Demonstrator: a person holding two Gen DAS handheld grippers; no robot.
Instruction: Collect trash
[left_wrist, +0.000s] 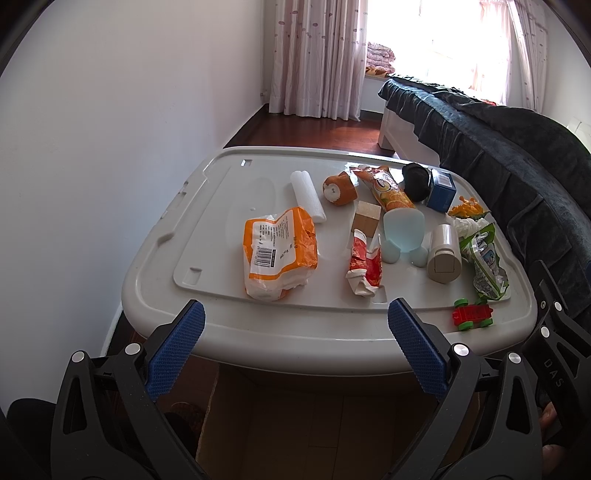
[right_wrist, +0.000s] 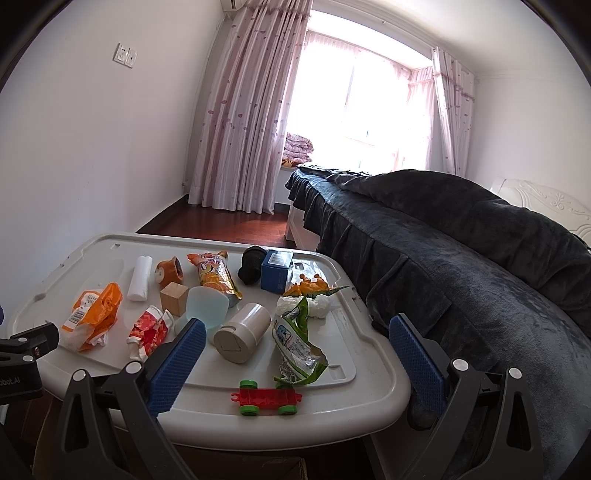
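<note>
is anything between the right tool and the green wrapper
Mostly clear. The right tool hangs open at the lid's near edge, and the green wrapper lies just ahead of it. Only the red toy car sits at that edge in front of the wrapper, and the beige canister lies close on its left.

Roughly four snack wrappers, one toy car, one wooden block.

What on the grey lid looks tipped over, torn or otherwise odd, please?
The beige canister lies on its side beside the torn green wrapper. The pale blue cup looks tipped too, and the red wrapper is crumpled open. No spill shows.
</note>
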